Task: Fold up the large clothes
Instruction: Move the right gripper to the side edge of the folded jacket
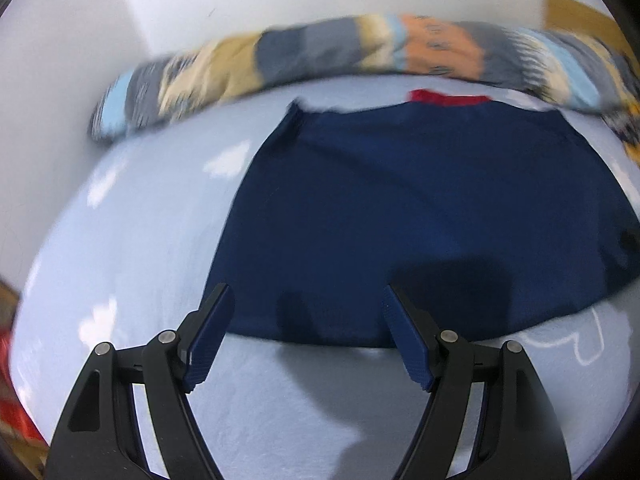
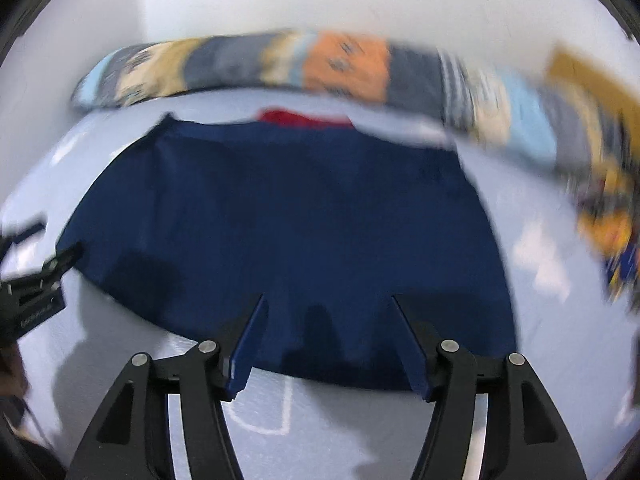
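A dark navy garment (image 1: 420, 208) with a red collar patch (image 1: 448, 98) lies spread flat on a light blue bed sheet (image 1: 132, 240). My left gripper (image 1: 308, 300) is open and empty, hovering above the garment's near hem toward its left side. In the right wrist view the same garment (image 2: 288, 224) fills the middle, red patch (image 2: 304, 118) at the far edge. My right gripper (image 2: 328, 308) is open and empty above the near hem toward the right. The left gripper (image 2: 48, 264) shows at the left edge of that view.
A long patchwork bolster (image 1: 360, 52) in grey, tan, orange and light blue lies along the far edge of the bed against a white wall; it also shows in the right wrist view (image 2: 344, 68). The sheet (image 2: 560, 360) has white printed outlines. Both views are motion-blurred.
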A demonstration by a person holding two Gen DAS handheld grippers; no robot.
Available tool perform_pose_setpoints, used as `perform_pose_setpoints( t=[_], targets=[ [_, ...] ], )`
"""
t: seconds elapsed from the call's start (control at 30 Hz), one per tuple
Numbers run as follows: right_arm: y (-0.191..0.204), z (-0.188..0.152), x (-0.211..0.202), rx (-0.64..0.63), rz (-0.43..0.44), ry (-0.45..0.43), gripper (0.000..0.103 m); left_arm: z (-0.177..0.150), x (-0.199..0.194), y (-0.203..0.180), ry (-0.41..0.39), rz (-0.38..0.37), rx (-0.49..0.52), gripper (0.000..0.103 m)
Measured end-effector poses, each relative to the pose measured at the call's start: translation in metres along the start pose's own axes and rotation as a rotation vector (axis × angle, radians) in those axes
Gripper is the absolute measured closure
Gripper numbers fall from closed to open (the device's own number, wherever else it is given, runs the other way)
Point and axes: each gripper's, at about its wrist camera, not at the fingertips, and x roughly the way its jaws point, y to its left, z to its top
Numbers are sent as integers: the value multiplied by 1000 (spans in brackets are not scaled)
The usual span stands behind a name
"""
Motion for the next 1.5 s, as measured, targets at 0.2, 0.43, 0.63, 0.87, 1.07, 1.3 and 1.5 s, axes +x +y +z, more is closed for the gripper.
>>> perform_pose_setpoints(
  t=[0.2, 0.43, 0.63, 0.87, 1.07, 1.3, 1.5],
  targets=[
    [-75, -7, 26, 206, -37, 84, 39, -13, 41, 59, 150, -4, -217, 27],
    [-139, -30, 28, 414, -12, 144, 42, -25, 54, 80, 231, -48, -305, 22],
    [-165, -38, -12, 538, 35, 52, 39, -6, 19, 60, 80, -52, -222, 22],
    [-182, -62, -37, 647, 107, 15, 39, -2, -35, 17, -68, -41, -7, 22],
    [-198, -95, -62, 822, 276, -48, 38, -8, -87, 16, -176, -91, 10, 22],
    [-194, -104, -84, 720, 295, -108, 37, -28, -103, 32, -127, -285, -172, 22],
    [-183, -109, -44, 696, 403, -54, 38, -35, -106, 33, -125, -251, -156, 22]
  ],
)
